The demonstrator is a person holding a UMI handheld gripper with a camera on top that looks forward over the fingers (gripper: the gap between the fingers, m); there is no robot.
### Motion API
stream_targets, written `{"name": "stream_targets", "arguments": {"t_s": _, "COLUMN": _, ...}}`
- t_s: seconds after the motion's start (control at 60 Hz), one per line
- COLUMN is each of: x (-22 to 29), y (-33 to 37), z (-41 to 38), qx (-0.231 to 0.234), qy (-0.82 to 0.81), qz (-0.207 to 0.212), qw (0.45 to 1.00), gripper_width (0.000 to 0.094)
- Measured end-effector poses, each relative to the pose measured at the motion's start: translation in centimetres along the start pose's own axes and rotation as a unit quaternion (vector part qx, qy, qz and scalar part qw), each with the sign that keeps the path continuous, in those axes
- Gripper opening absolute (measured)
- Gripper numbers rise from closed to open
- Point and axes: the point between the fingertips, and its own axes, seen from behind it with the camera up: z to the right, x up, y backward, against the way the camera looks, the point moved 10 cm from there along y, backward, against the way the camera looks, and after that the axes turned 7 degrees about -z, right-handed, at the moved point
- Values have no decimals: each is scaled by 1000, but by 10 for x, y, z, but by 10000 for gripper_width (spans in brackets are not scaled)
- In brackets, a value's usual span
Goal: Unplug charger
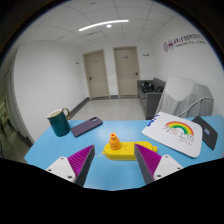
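Observation:
A yellow block (128, 150) lies on the light blue table (60, 150) just ahead of my fingers, with an orange plug-like piece (114, 142) standing upright on its left part. My gripper (112, 163) is open, its two purple pads (73, 162) spread wide to either side, with nothing between them. The yellow block sits beyond the fingertips, closer to the right finger (151, 162). No cable is visible.
A teal mug (59, 122) and a purple phone (86, 126) sit at the table's far left. A white card with a rainbow (178, 131) and a black object (206, 130) lie at the right. Beyond the table is a room with doors (126, 70) and a machine (154, 97).

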Motion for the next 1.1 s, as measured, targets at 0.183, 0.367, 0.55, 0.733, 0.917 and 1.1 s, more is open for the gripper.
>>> {"name": "stream_targets", "arguments": {"t_s": 0.183, "x": 16, "y": -81, "z": -3, "qx": -50, "qy": 8, "qz": -5, "qw": 999, "gripper_width": 649}}
{"name": "stream_targets", "arguments": {"t_s": 0.367, "x": 11, "y": -105, "z": -1, "qx": -54, "qy": -4, "qz": -8, "qw": 999, "gripper_width": 325}}
{"name": "stream_targets", "arguments": {"t_s": 0.55, "x": 13, "y": -112, "z": -2, "qx": -63, "qy": -13, "qz": -5, "qw": 998, "gripper_width": 97}}
{"name": "stream_targets", "arguments": {"t_s": 0.733, "x": 37, "y": -100, "z": -6, "qx": -75, "qy": -12, "qz": -10, "qw": 997, "gripper_width": 18}}
{"name": "stream_targets", "arguments": {"t_s": 0.917, "x": 151, "y": -6, "z": 15, "qx": -88, "qy": 38, "qz": 130, "qw": 987, "gripper_width": 18}}
{"name": "stream_targets", "arguments": {"t_s": 1.1, "x": 143, "y": 40, "z": 84, "qx": -142, "qy": 29, "qz": 97, "qw": 985, "gripper_width": 41}}
